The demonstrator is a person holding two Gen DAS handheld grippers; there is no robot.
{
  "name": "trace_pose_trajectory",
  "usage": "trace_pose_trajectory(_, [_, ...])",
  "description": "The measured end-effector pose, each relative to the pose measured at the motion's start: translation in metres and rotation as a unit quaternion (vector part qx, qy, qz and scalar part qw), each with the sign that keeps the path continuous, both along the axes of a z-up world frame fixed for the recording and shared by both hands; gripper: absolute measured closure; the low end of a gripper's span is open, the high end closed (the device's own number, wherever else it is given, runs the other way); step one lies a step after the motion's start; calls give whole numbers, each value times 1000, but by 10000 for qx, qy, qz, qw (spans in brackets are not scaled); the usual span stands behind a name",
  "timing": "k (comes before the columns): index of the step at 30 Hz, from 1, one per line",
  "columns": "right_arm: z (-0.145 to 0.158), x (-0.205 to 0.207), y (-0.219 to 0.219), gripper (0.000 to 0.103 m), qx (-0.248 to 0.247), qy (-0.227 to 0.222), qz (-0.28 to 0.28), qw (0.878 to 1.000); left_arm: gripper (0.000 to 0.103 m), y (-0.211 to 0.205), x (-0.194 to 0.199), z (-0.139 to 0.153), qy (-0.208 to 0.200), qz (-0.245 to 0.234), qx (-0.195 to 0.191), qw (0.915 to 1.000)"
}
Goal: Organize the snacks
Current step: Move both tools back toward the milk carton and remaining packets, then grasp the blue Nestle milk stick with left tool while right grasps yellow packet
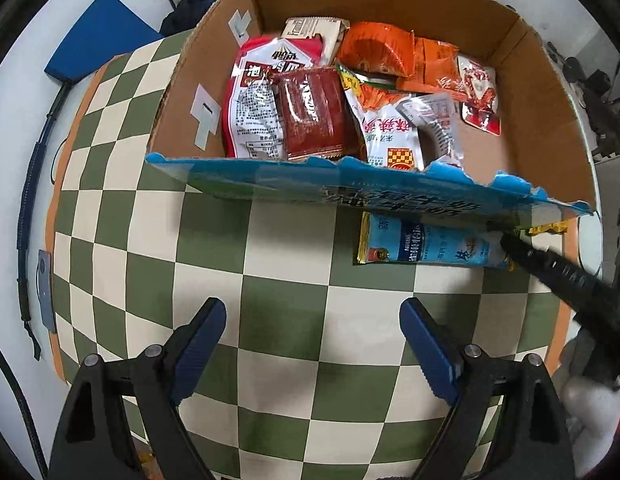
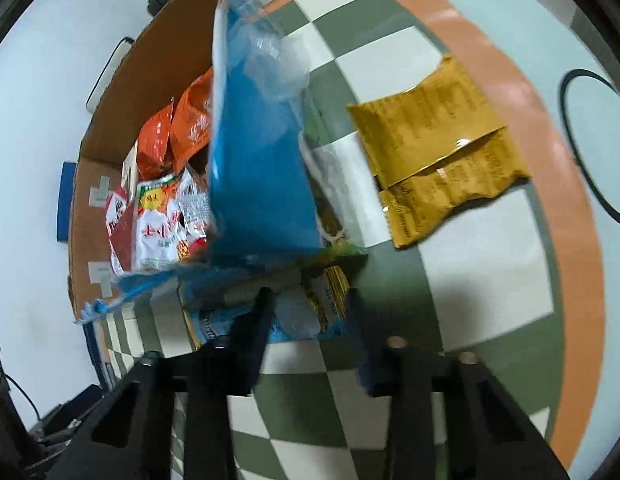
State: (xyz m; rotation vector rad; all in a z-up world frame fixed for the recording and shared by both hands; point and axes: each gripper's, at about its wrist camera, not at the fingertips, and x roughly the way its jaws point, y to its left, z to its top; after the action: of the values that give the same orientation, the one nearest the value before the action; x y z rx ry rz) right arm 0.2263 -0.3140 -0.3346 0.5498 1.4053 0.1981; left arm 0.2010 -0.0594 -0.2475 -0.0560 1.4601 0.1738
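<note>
The right hand-held gripper (image 2: 305,300) apparently grips the blue packet (image 2: 257,168), long axis toward twelve o'clock. The box (image 1: 550,92) lies at eleven. The left hand-held gripper (image 1: 314,344) gapes empty.

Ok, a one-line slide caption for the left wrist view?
Open left gripper hovers over checkered cloth while right gripper carries blue packet toward cardboard box.

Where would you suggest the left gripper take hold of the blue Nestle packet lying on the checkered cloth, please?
Grip the blue Nestle packet at its gold-edged left end, coming down from above. It lies flat, its long axis left to right, and its right end is under the large blue bag held by the right gripper. The left gripper is open.
</note>
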Motion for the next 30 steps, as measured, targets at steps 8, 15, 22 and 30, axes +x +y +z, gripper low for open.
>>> trace_pose_trajectory(8, [-7,-46,58,87,325,147,1102,9933,14,5,-1,-17,252,295,-264,9989])
trace_pose_trajectory(15, [15,-43,24,80,227,-328,334,9986,14,13,-2,-24,328,569,-384,9971])
trace_pose_trajectory(22, [-26,-4,0,80,347,-281,-68,9990,14,12,-8,-34,393,617,-269,9970])
trace_pose_trajectory(30, [-42,-54,83,85,810,-40,1349,9875,14,20,-20,-48,457,794,-272,9954])
